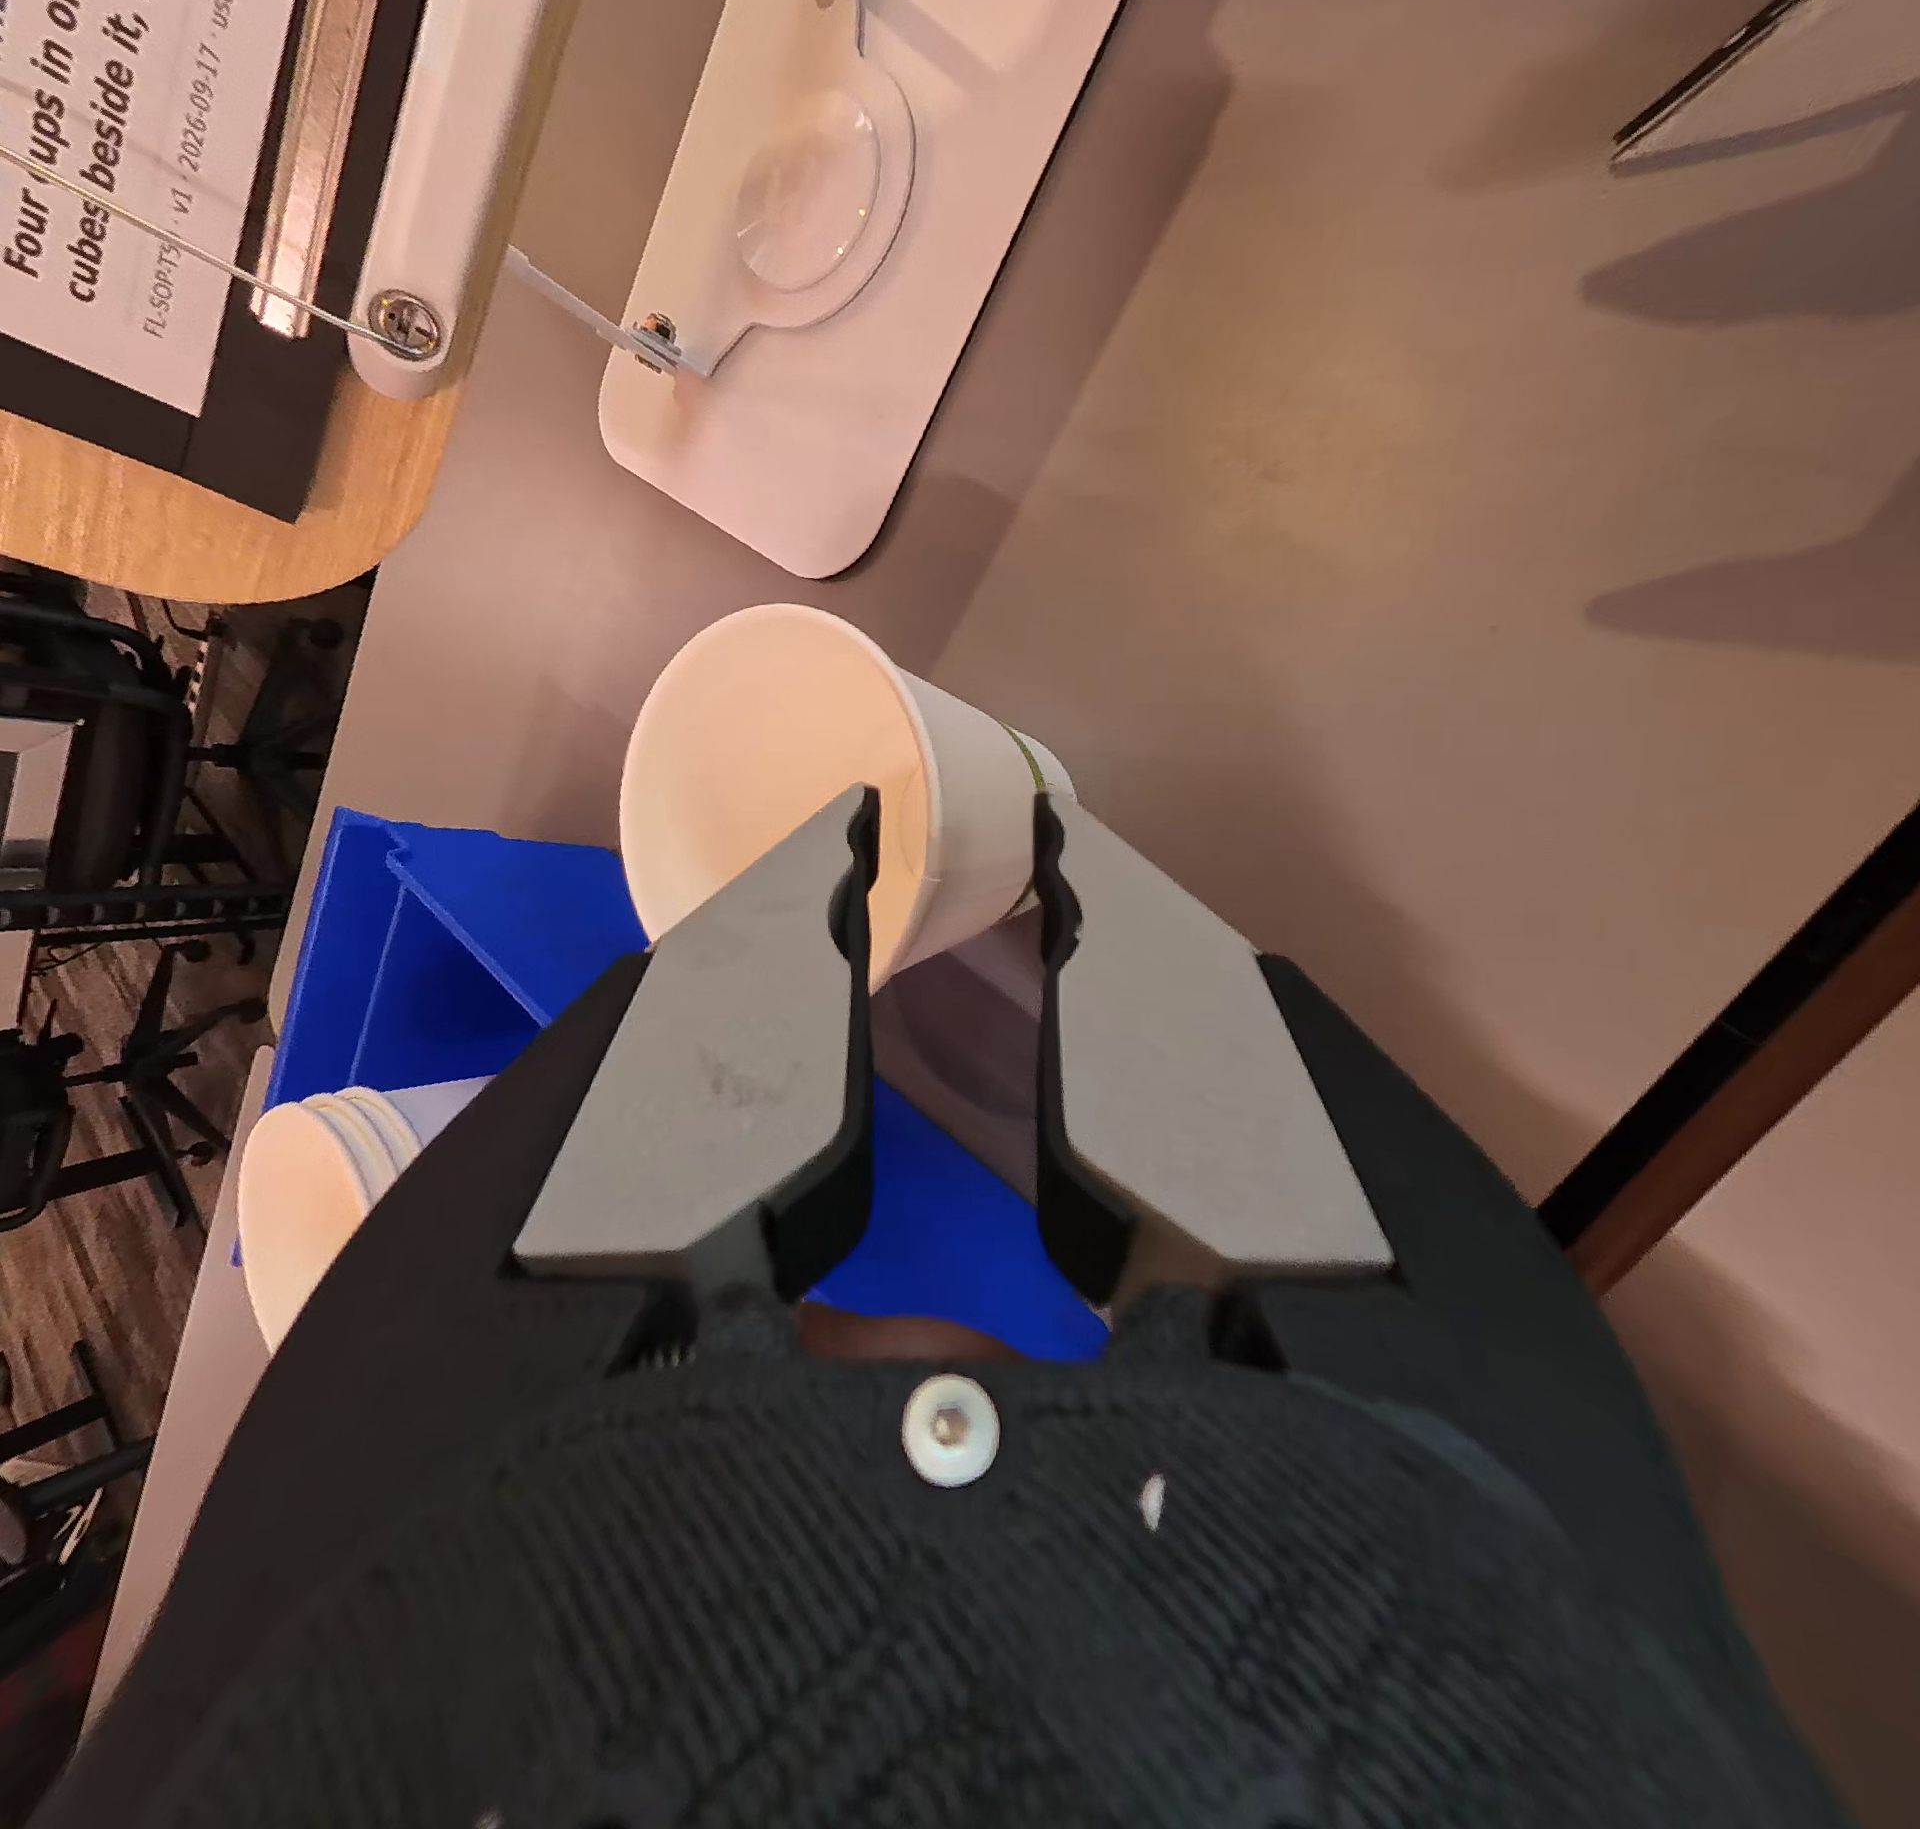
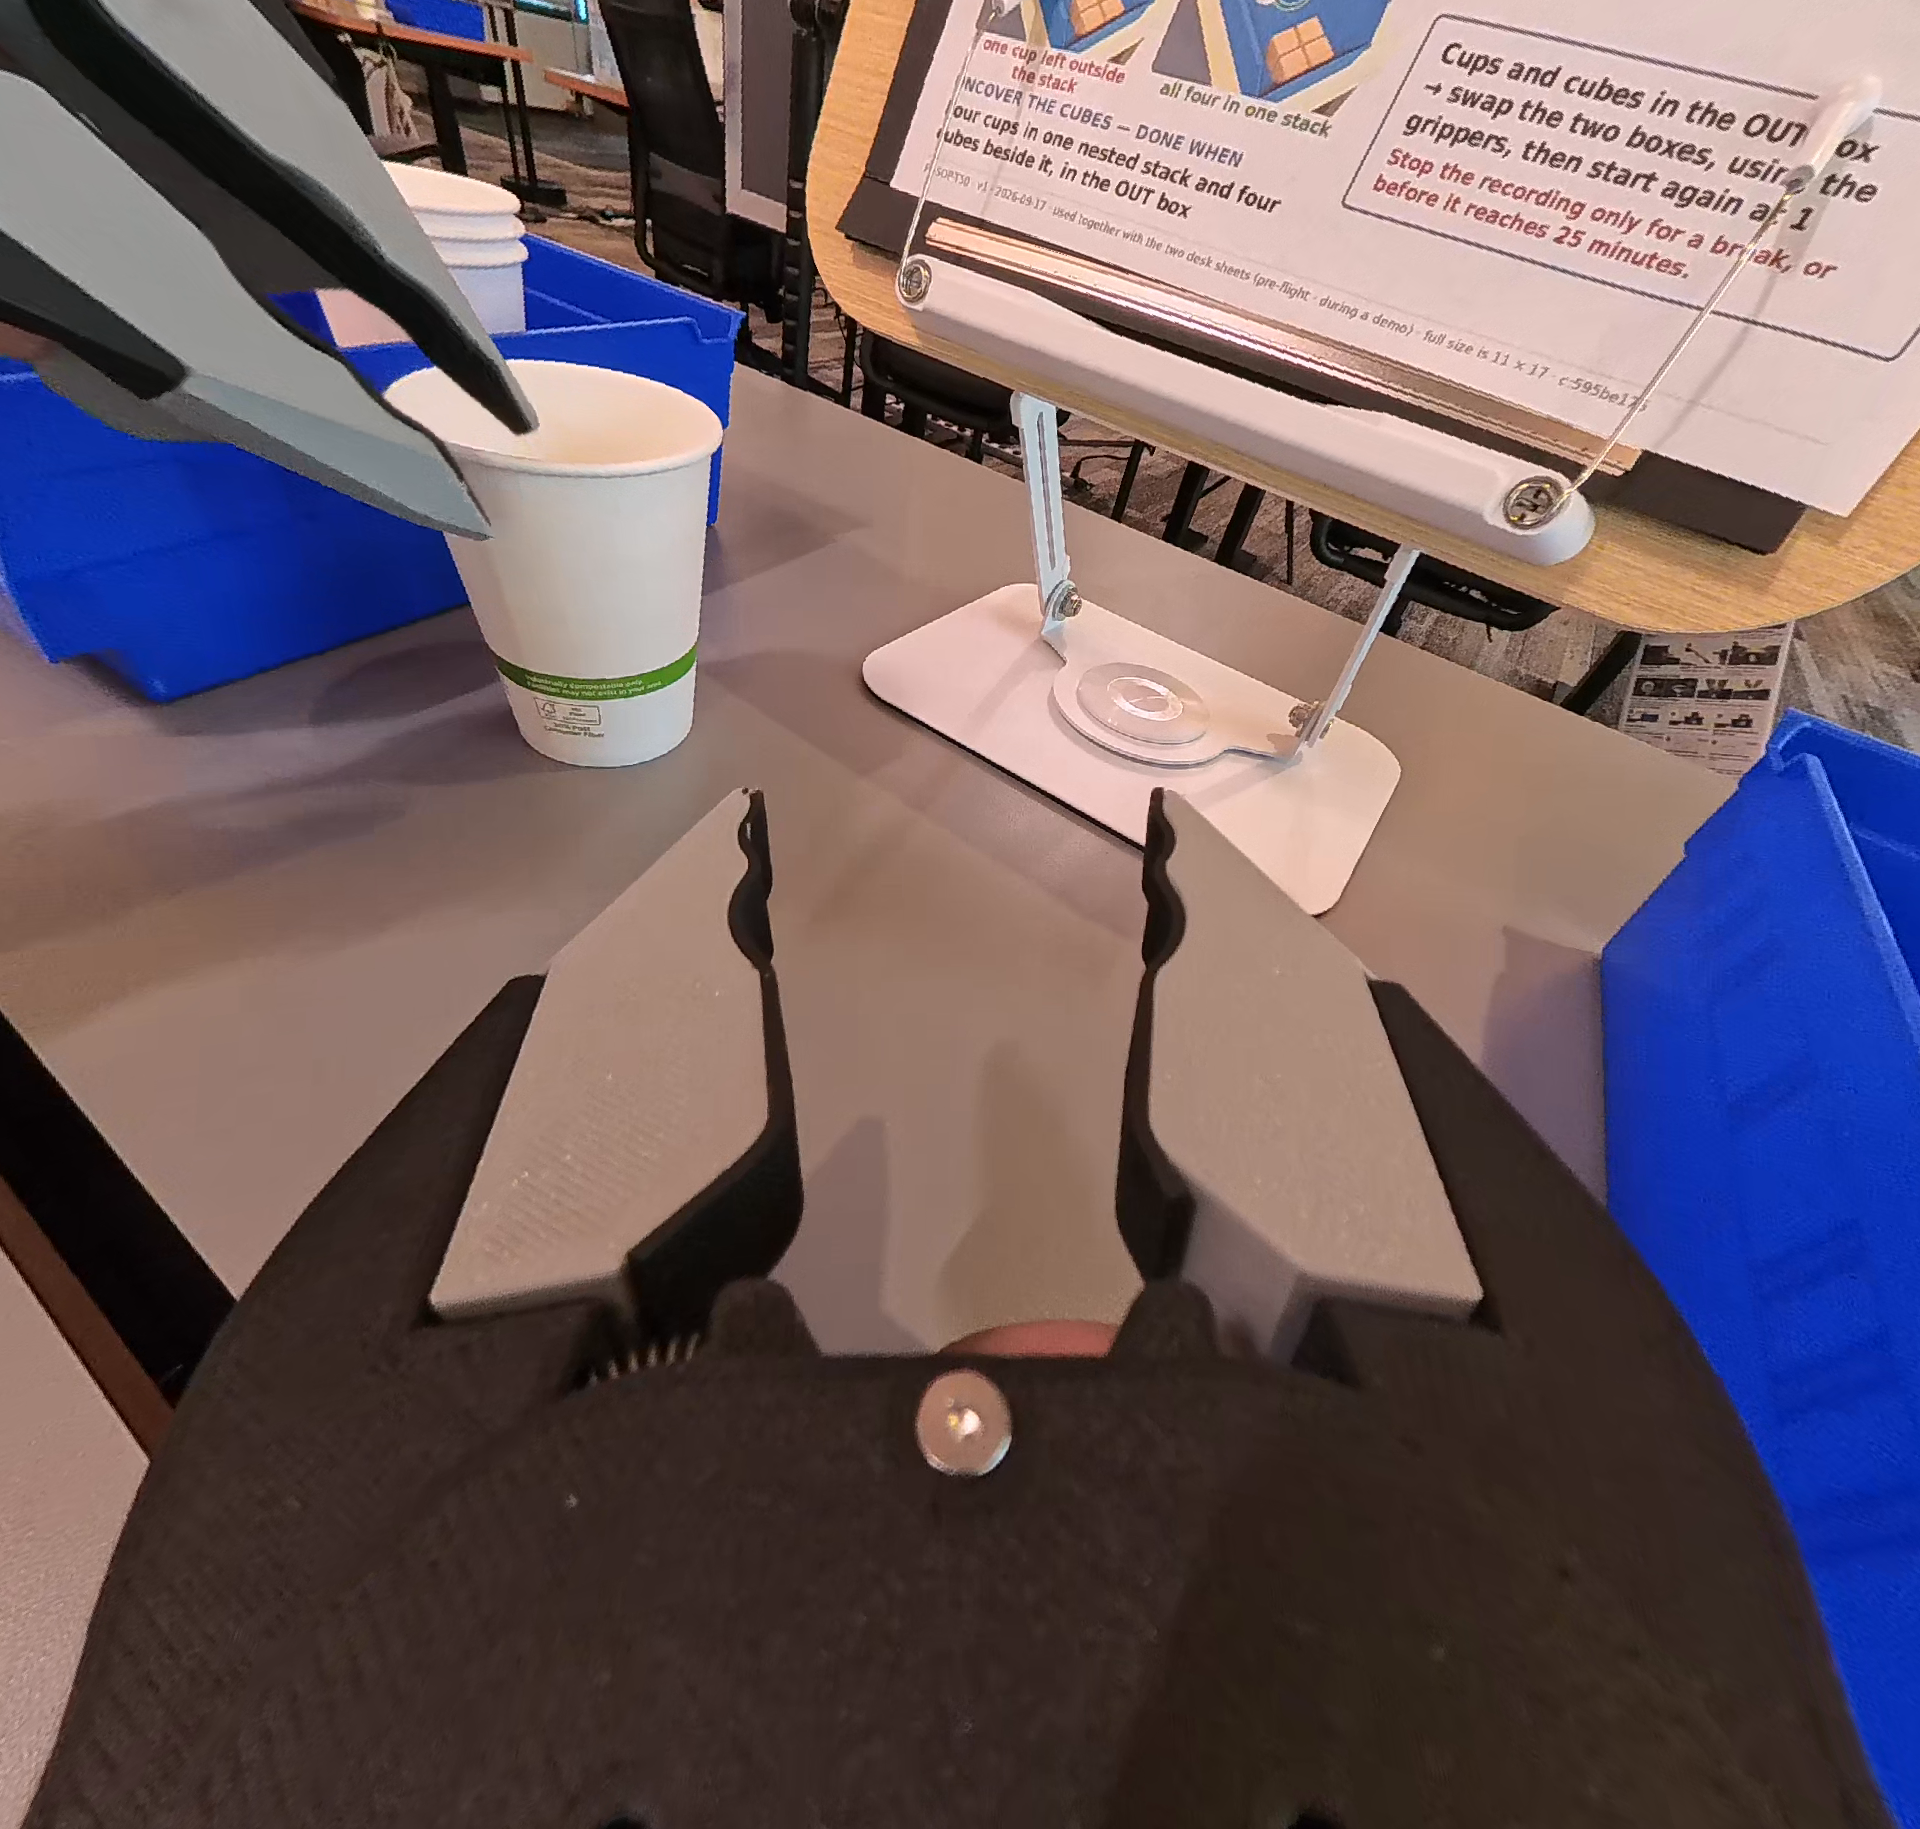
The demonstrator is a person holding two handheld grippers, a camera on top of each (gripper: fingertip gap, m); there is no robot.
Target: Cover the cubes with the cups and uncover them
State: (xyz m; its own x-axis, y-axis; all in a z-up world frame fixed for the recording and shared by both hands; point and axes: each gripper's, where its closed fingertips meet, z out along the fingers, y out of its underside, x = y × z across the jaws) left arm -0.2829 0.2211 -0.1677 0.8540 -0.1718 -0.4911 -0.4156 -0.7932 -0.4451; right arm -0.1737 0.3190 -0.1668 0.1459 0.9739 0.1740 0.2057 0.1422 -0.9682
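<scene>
Sitting under everything is the grey bench [image 2: 935, 1000], with a blue bin [image 2: 208, 553] at the left and another blue bin [image 2: 1787, 1156] at the right edge. A document stand [image 2: 1132, 751] holding a printed sheet is at the back. A stack of paper cups [image 1: 312, 1218] rests in the left bin. One white paper cup [image 2: 597, 574] with a green band stands upright on the bench just beside that bin. Left tongs [image 2: 509, 475] straddle its rim, one finger inside and one outside, though I can't tell if they're pinching. Right tongs [image 2: 956, 823] hang spread wide, holding nothing, above bare bench.
</scene>
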